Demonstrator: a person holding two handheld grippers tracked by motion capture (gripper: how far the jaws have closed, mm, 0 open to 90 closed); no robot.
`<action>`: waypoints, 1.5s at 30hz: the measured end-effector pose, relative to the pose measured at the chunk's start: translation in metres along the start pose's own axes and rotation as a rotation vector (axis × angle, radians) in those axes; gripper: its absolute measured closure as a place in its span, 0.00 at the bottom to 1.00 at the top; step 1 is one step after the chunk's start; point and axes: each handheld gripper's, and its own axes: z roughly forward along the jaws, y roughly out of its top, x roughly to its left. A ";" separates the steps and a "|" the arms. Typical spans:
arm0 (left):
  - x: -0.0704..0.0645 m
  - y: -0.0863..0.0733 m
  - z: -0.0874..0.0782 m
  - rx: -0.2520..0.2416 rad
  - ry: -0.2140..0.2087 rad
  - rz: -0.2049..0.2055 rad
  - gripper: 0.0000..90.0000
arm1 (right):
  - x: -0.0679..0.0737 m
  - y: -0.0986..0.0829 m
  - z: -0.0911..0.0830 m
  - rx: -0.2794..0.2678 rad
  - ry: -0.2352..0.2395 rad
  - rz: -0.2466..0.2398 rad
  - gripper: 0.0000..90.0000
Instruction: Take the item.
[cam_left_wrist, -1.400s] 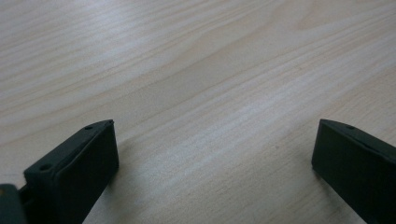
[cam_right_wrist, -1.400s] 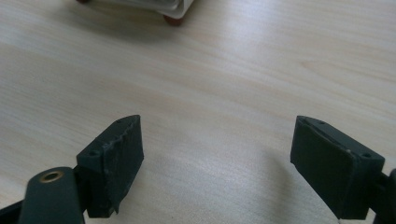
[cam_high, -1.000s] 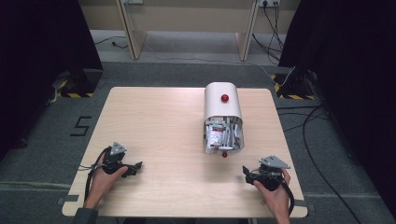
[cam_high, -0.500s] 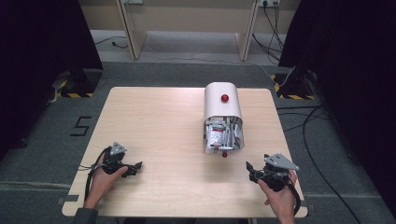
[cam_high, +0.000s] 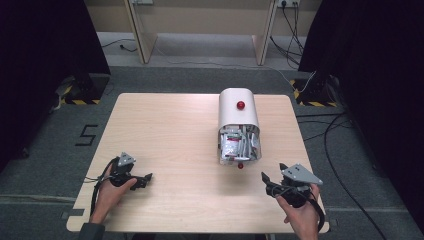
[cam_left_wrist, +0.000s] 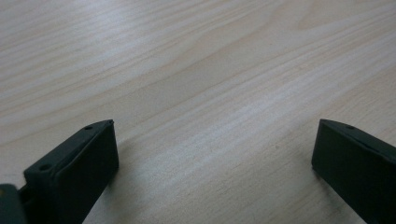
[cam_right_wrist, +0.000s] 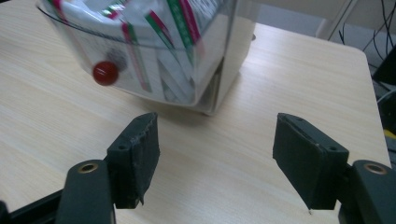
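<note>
Table of pale wood carries one thing, a white bin with a rounded top, standing right of centre toward the far edge. Its near half is a clear cover through which packets with red and green stripes show, packed close. One red knob sits on the white top and another on the cover's near end. The left gripper lies low at the near left of the table in a hand, well apart from the bin; in the left gripper view its jaws stand wide, with bare wood between them. The right gripper is at the near right, near the bin but not touching it, held by the other hand. In the right gripper view its jaws gape too, nothing between them, with the cover and its knob just ahead.
</note>
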 end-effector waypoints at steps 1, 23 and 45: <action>0.000 0.000 0.000 0.000 0.000 0.000 0.00 | 0.000 0.000 0.000 0.000 0.000 0.000 0.37; 0.000 0.000 0.000 0.000 0.003 0.000 0.00 | 0.008 0.032 -0.007 -0.066 0.010 -0.032 0.42; 0.000 -0.001 -0.001 0.000 0.006 -0.003 0.00 | 0.012 0.048 0.004 -0.071 0.011 -0.056 0.47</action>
